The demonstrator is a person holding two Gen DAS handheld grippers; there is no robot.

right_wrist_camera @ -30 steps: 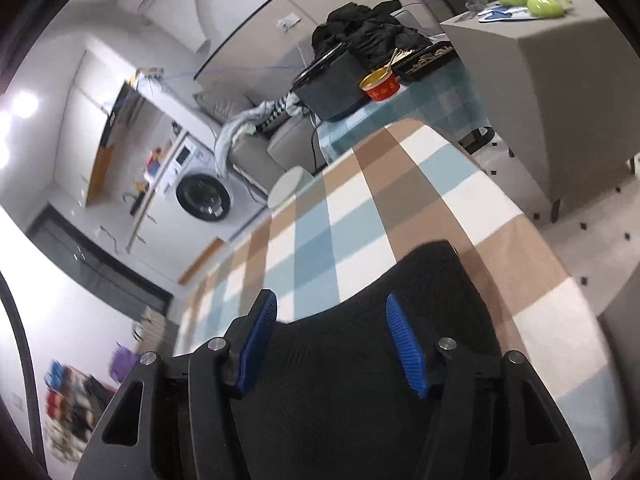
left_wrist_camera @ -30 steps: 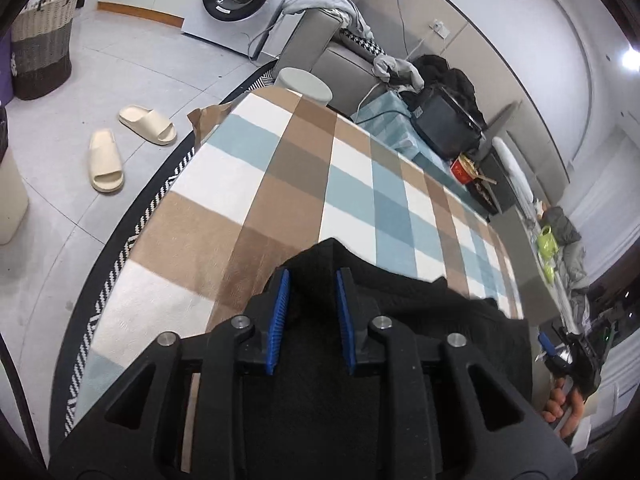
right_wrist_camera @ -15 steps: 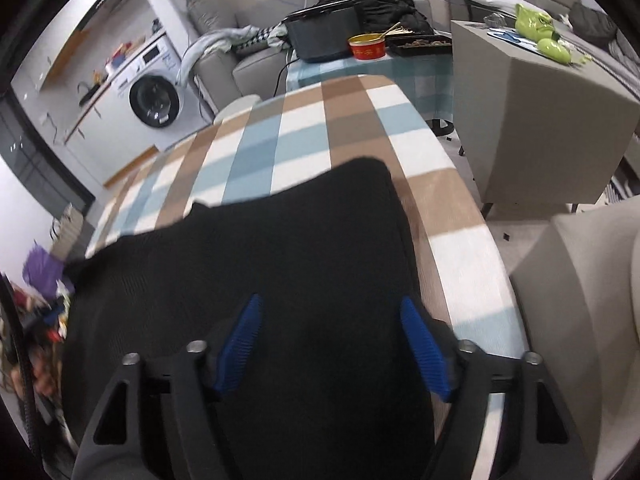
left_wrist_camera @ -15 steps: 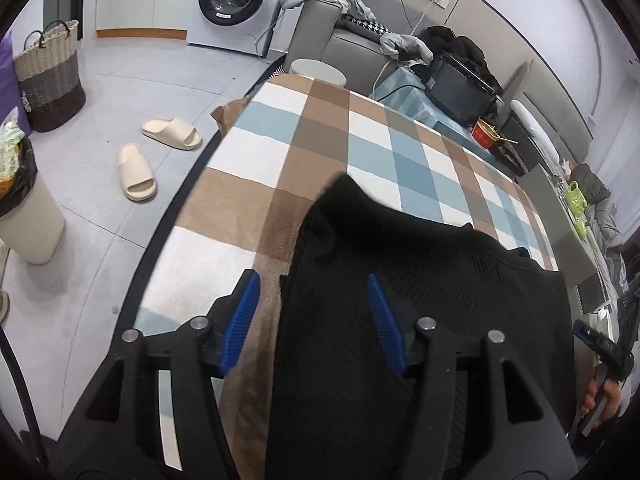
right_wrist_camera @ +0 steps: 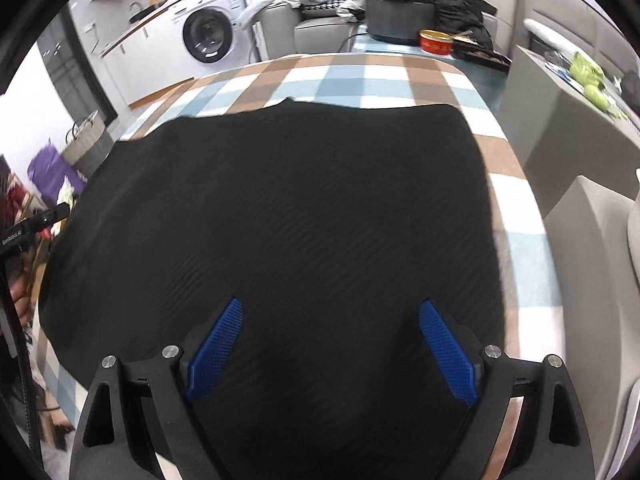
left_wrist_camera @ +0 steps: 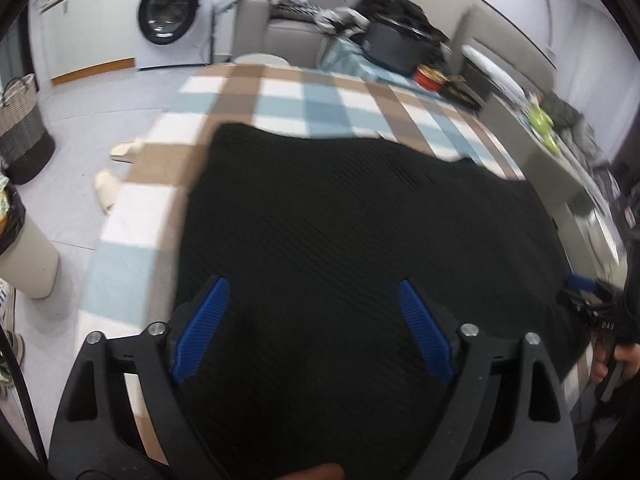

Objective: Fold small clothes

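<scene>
A black knit garment (left_wrist_camera: 360, 232) lies spread flat on the table with the brown, blue and white checked cloth (left_wrist_camera: 304, 96). It also fills the right wrist view (right_wrist_camera: 280, 208). My left gripper (left_wrist_camera: 312, 292) is open and empty, above the garment's near left part. My right gripper (right_wrist_camera: 330, 312) is open and empty, above the garment's near right part. The right gripper also shows at the far right edge of the left wrist view (left_wrist_camera: 588, 304). The garment's near edge is hidden under both grippers.
A washing machine (right_wrist_camera: 208, 36) and a sofa with clothes (right_wrist_camera: 316, 12) stand behind the table. A black box (right_wrist_camera: 400, 16) and a red tin (right_wrist_camera: 436, 42) sit on a side table. A grey cabinet (right_wrist_camera: 568, 120) is at the right; slippers (left_wrist_camera: 108, 188) and a basket (left_wrist_camera: 20, 136) at the left.
Both grippers have let go of the garment, opened wide and pulled back toward the near edge. The garment now lies spread flat across the table.
</scene>
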